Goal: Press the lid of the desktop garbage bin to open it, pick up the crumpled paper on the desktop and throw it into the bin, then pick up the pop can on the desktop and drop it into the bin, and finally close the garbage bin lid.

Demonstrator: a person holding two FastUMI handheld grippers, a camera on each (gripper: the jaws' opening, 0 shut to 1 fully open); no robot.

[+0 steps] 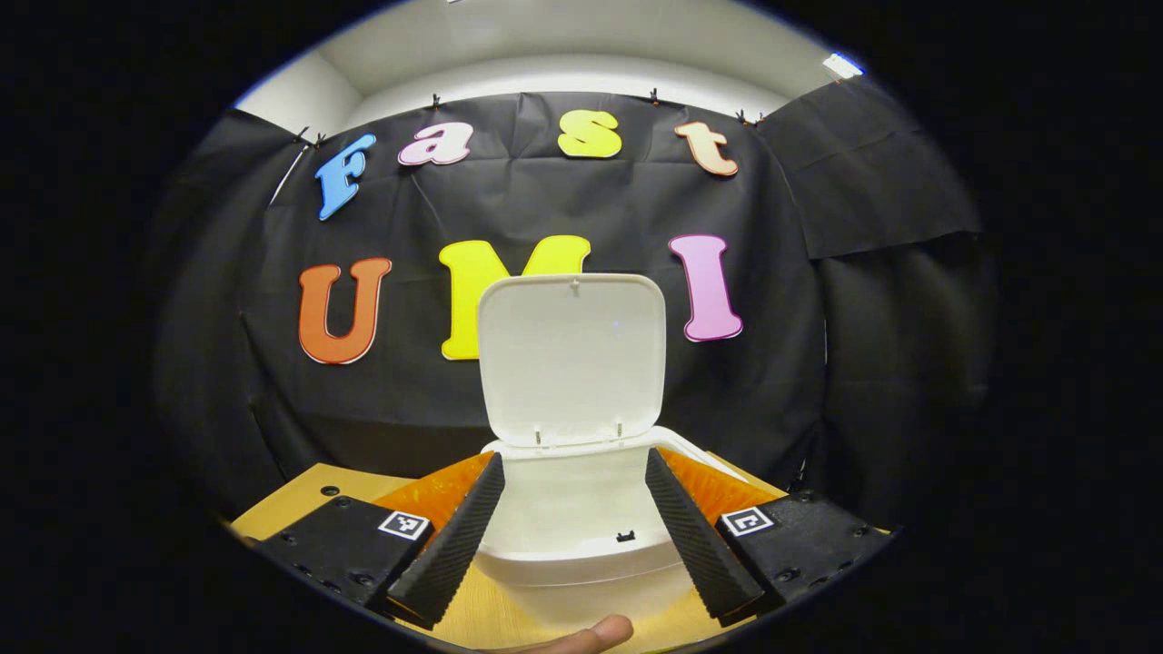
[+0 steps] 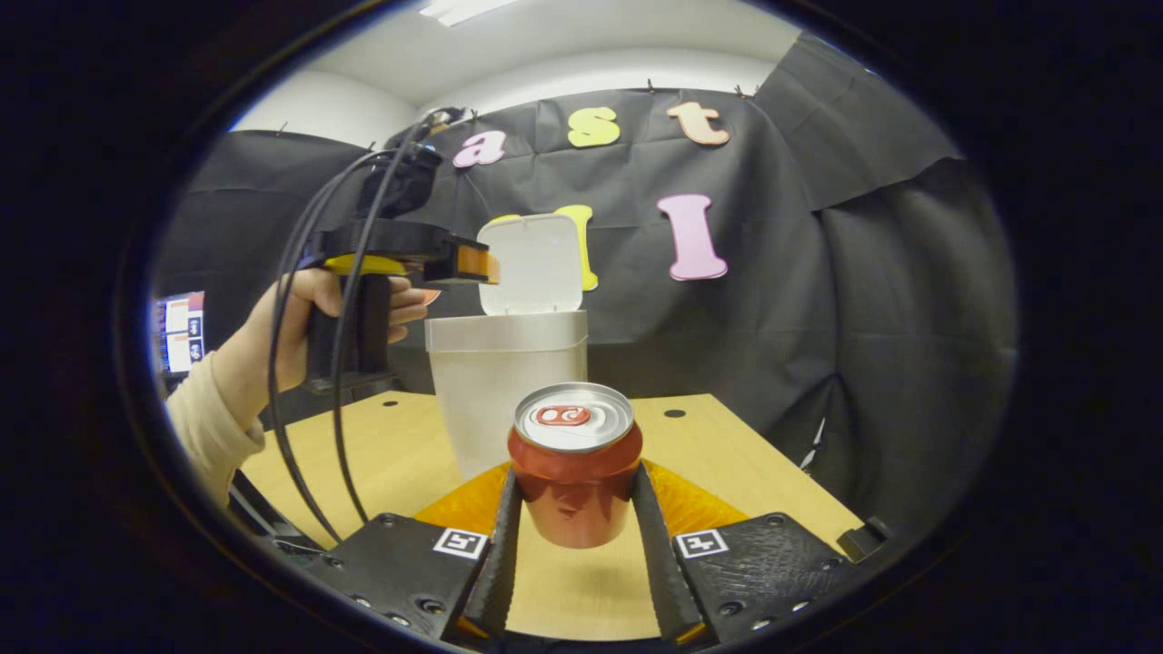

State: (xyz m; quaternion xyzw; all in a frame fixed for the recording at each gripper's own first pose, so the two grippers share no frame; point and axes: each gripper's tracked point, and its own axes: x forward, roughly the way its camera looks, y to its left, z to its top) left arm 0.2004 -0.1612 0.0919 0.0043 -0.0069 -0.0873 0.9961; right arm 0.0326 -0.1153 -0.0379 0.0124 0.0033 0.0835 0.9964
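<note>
The white desktop bin (image 1: 581,554) stands right in front of my left gripper (image 1: 574,463), its lid (image 1: 572,354) raised upright. That gripper is open, its fingers spread above the bin's mouth with nothing between them. In the right gripper view the red pop can (image 2: 574,418) is upright between the fingers of my right gripper (image 2: 577,477), which press on its sides. Whether the can is off the wooden table (image 2: 727,454) I cannot tell. Behind the can is the bin (image 2: 495,381) with its lid (image 2: 534,263) up, and the left gripper (image 2: 468,262) hovers at its left rim.
A hand (image 2: 291,331) in a light sleeve holds the left gripper, and black cables (image 2: 313,381) hang from it down to the table's left side. A fingertip (image 1: 595,633) shows at the bottom of the left gripper view. Black cloth walls close the back and right.
</note>
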